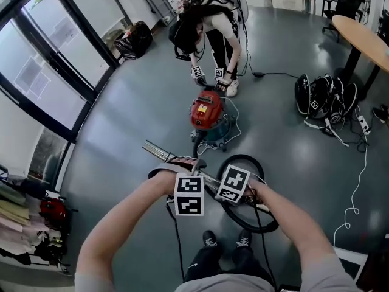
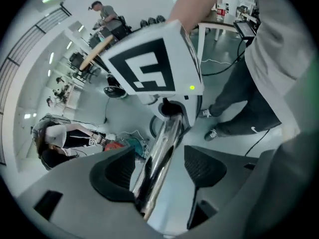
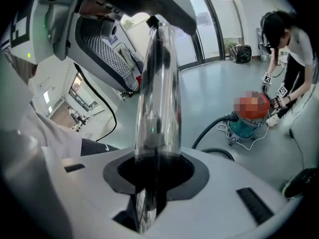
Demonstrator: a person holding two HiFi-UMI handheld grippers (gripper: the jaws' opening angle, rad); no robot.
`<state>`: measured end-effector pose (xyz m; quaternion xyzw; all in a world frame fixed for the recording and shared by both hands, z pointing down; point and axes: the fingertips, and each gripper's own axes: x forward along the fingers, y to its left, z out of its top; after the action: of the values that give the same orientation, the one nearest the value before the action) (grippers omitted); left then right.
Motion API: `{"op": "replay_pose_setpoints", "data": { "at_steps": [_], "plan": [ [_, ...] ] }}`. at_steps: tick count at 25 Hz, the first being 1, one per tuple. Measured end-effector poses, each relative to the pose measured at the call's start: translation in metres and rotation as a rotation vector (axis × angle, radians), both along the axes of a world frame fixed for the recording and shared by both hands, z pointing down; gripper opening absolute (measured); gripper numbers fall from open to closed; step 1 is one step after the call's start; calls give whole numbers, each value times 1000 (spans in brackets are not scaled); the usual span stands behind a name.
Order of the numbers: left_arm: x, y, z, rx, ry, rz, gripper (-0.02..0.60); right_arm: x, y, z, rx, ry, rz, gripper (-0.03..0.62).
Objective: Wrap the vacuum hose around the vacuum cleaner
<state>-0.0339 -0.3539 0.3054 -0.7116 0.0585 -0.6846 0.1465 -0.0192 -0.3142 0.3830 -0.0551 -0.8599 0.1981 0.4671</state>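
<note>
Glass doors (image 1: 42, 59) were seen along the left edge of the grey floor (image 1: 134, 120). A clothes rack (image 1: 27, 224) was noted at its lower-left corner and a black bag (image 1: 137, 38) by the doors near the top edge.

The left gripper (image 2: 162, 169) was held with its jaws apart. A chrome vacuum wand (image 2: 167, 138) was passed between them, laid against one pad (image 2: 117, 173), with a clear gap left to the other pad. The wand was held above the floor, slanted across the lower middle of the head view.

The vacuum cleaner (image 1: 206, 111), red on top over a teal base, was stood mid-floor, beyond the wand. A second person (image 1: 213, 17) was bent over its far side, with marker-cubed grippers held close to its top.

The right gripper (image 3: 155, 171) was clamped on the same wand, its dark pads closed round the tube. The black vacuum hose (image 1: 242, 157) was laid in a loop on the floor just beyond the wearer's shoes (image 1: 209, 241), below the right gripper. In the right gripper view it was traced to the cleaner's teal base.

Black gear bags (image 1: 322, 96) were piled toward the floor's right edge, with a white cable (image 1: 358, 181) trailed below them. A wooden table (image 1: 364, 38) was set at the upper-right corner.
</note>
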Motion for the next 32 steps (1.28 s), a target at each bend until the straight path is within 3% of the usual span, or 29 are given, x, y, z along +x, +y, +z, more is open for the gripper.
{"op": "replay_pose_setpoints", "data": {
  "at_steps": [2, 8, 17, 20, 23, 27, 32],
  "plan": [
    [-9, 7, 13, -51, -33, -2, 314, 0, 2, 7, -4, 44, -35, 107],
    [-18, -7, 22, -147, 63, 14, 314, -2, -10, 23, 7, 124, -126, 107],
    [-81, -28, 74, -337, 22, 137, 291, -54, -50, 27, 55, 266, -162, 107],
    [-88, -42, 86, -363, 89, 107, 167, -61, -58, 38, 57, 306, -153, 107],
    [-91, -46, 101, -405, 127, 95, 163, -64, -62, 50, 52, 349, -155, 107],
    [-98, -31, 125, -535, 157, -4, 158, -70, -59, 67, 72, 369, -232, 109],
    [-99, -30, 160, -498, 230, -35, 155, -72, -57, 97, 67, 329, -251, 109]
  ]
}}
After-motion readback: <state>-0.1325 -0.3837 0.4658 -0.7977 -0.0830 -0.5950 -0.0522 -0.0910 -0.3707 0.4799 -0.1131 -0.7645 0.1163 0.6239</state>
